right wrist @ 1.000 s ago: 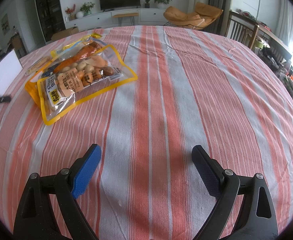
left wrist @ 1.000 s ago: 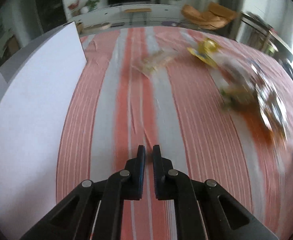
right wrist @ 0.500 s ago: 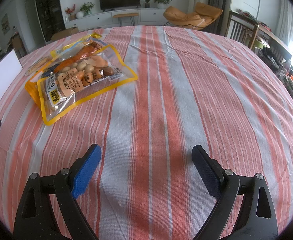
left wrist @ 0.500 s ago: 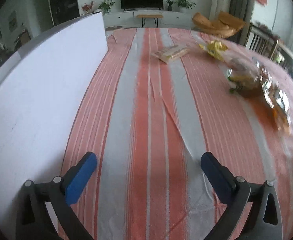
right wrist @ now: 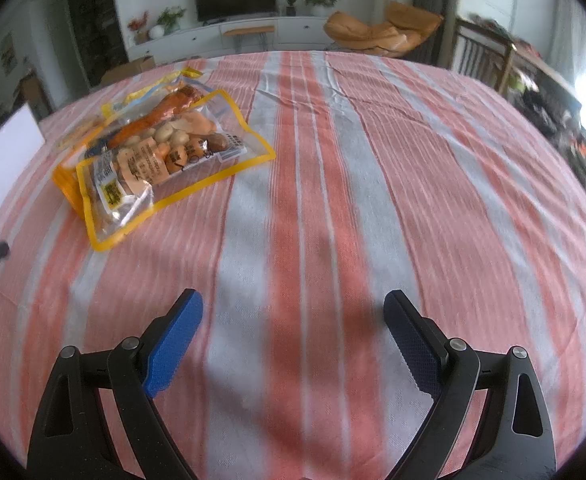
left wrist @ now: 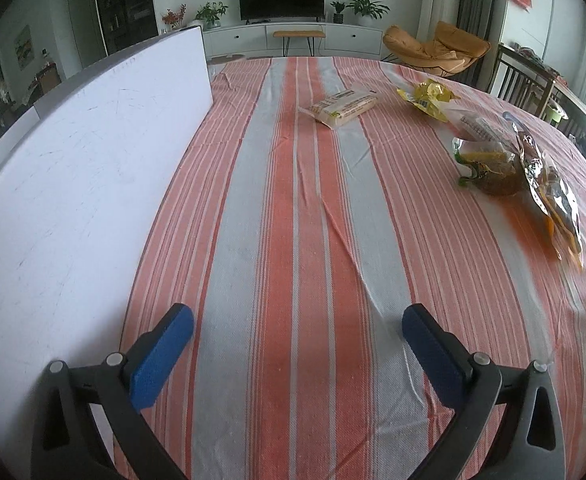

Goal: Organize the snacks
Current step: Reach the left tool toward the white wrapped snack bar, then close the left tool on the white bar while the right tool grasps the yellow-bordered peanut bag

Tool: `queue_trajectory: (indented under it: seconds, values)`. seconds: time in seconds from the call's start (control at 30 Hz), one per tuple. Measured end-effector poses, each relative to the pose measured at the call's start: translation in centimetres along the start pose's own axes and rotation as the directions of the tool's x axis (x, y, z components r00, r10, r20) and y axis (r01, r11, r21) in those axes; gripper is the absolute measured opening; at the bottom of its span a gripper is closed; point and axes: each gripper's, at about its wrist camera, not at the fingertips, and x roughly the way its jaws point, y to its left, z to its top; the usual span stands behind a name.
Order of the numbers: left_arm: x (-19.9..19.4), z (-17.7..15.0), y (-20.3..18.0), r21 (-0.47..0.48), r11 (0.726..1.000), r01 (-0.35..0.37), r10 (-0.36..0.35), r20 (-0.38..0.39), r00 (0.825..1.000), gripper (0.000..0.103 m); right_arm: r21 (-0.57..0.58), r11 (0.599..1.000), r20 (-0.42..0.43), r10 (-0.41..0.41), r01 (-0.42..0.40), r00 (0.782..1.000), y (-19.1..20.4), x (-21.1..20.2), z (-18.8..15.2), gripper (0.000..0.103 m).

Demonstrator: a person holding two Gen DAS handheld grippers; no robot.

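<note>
Since a second earlier the left gripper [left wrist: 298,330] had gone from pinched together to wide apart, gripping nothing above the striped tablecloth [left wrist: 293,200], beside the white box wall [left wrist: 73,180]. Right gripper [right wrist: 293,316] also gaped, holding nothing. Beyond it to the left lay a yellow-edged clear snack bag [right wrist: 165,160]; farther off, a pale biscuit packet [left wrist: 341,106] and a yellow packet [left wrist: 427,96]
</note>
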Motion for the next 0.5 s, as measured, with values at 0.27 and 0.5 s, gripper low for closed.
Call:
queue_trajectory:
  seconds: [0.27,0.5]
  values:
    - [0.0,0.0,0.0,0.0,1.0,0.0,0.0,0.0,1.0,0.103,-0.12,0.983,-0.054,0.13,-0.136,0.99,8.8,2.8,4.7,0.093]
    - [0.0,0.0,0.0,0.0,1.0,-0.001,0.001,0.0,1.0,0.103,0.072,0.995,-0.069,-0.07,0.075,0.995,1.1,3.5,4.8,0.093]
